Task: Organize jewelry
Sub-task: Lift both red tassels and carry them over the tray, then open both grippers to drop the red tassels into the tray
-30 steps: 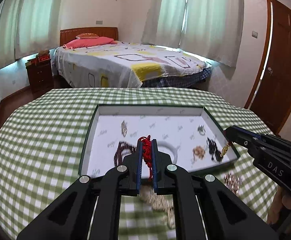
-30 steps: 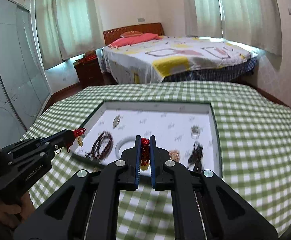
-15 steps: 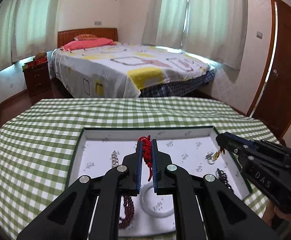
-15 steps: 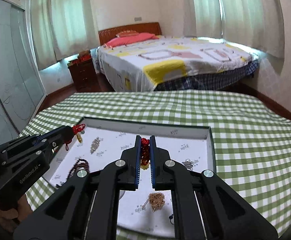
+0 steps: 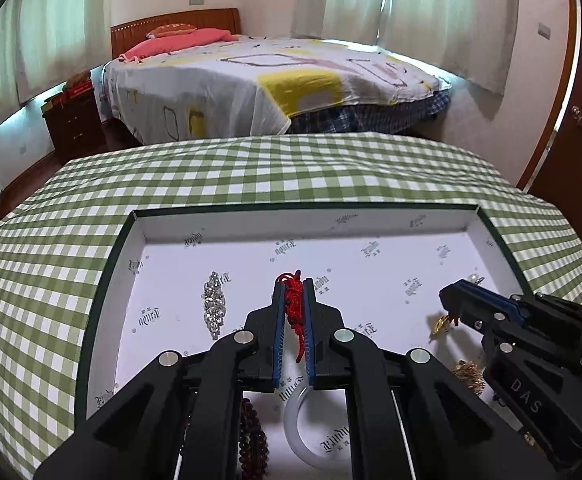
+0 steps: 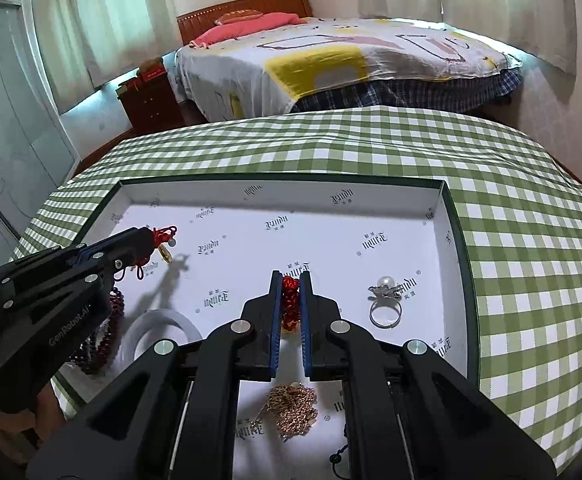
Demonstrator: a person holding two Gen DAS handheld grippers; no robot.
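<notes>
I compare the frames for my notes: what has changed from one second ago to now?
Both grippers moved forward and down over the white-lined shallow box. The left gripper and right gripper stayed shut on the red knotted cord with gold charms. The pearl ring and other pieces lie unmoved.

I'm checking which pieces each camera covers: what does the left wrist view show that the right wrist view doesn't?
Left wrist only: the rhinestone brooch.
Right wrist only: the pearl ring and the gold chain.
Both: the tray, white bangle, dark bead bracelet, and both tongs, left and right, each shut on a red cord.
</notes>
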